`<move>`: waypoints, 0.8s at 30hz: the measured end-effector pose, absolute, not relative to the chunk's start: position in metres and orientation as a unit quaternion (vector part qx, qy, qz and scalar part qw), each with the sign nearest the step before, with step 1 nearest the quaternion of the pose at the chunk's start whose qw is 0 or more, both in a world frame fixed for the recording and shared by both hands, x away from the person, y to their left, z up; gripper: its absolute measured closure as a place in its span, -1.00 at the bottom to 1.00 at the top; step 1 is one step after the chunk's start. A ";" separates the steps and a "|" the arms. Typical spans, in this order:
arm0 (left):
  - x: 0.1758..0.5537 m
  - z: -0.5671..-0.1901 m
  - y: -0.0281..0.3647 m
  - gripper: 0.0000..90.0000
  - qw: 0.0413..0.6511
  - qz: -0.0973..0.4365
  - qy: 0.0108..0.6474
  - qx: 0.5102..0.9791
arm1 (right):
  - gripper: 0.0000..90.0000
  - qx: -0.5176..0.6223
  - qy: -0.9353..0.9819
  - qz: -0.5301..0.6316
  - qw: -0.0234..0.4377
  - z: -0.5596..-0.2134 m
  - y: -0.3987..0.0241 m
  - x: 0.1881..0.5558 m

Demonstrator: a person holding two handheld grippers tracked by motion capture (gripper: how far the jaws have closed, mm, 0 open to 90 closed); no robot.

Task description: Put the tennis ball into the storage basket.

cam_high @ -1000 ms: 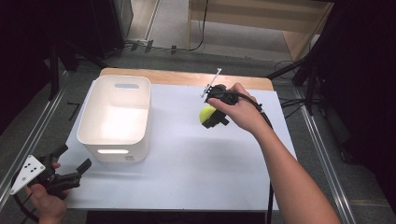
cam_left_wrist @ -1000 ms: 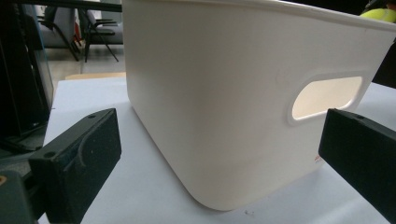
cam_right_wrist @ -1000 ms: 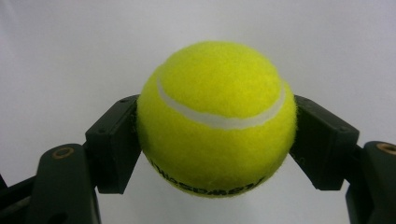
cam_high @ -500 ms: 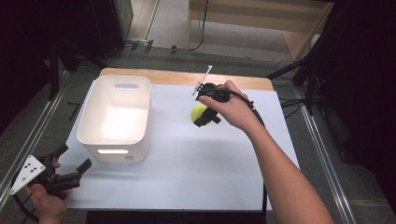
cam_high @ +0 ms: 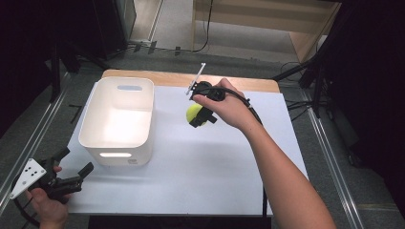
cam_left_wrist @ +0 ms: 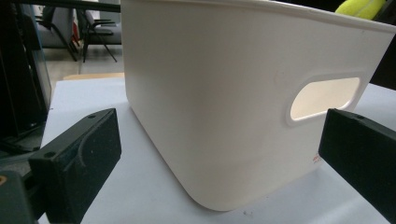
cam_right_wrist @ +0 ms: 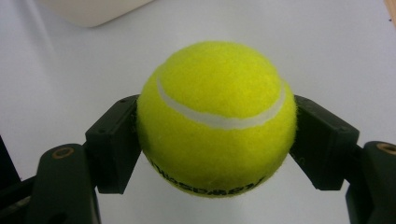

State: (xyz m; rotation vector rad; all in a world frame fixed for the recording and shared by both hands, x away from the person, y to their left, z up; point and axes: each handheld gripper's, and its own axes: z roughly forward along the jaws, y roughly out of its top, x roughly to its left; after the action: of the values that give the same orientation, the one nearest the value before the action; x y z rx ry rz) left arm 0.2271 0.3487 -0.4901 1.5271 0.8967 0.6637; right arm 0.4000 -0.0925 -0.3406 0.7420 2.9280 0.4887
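Nearest, just off the white bin's (cam_high: 118, 119) front left corner, the left gripper (cam_high: 71, 168) rests with its jaws spread wide and nothing between them. Beyond the bin's far right side, above the white table sheet (cam_high: 200, 171), the right gripper (cam_high: 200, 117) clamps the tennis ball (cam_high: 195, 112).

Yellow-green tennis ball (cam_right_wrist: 217, 119) with white seam, black tongs (cam_right_wrist: 217, 140), white bin (cam_high: 118, 119), white tabletop (cam_high: 200, 162)

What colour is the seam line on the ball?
White, on the yellow-green tennis ball; clearest in the right gripper view.
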 end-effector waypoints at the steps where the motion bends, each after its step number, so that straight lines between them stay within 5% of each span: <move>1: 0.227 -0.490 0.349 -1.00 0.586 0.284 0.385 0.654 | -0.49 0.242 0.957 0.158 0.040 -0.339 -0.091 0.400; 24: 0.228 -0.490 0.349 -1.00 0.586 0.281 0.383 0.656 | -0.49 0.215 0.962 0.163 0.038 -0.329 -0.053 0.402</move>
State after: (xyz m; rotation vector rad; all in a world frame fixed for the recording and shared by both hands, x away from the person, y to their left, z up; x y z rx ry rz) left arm 0.2275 0.3485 -0.4901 1.5304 0.8933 0.6549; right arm 0.4022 -0.0530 -0.3294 0.6585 2.9513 0.4989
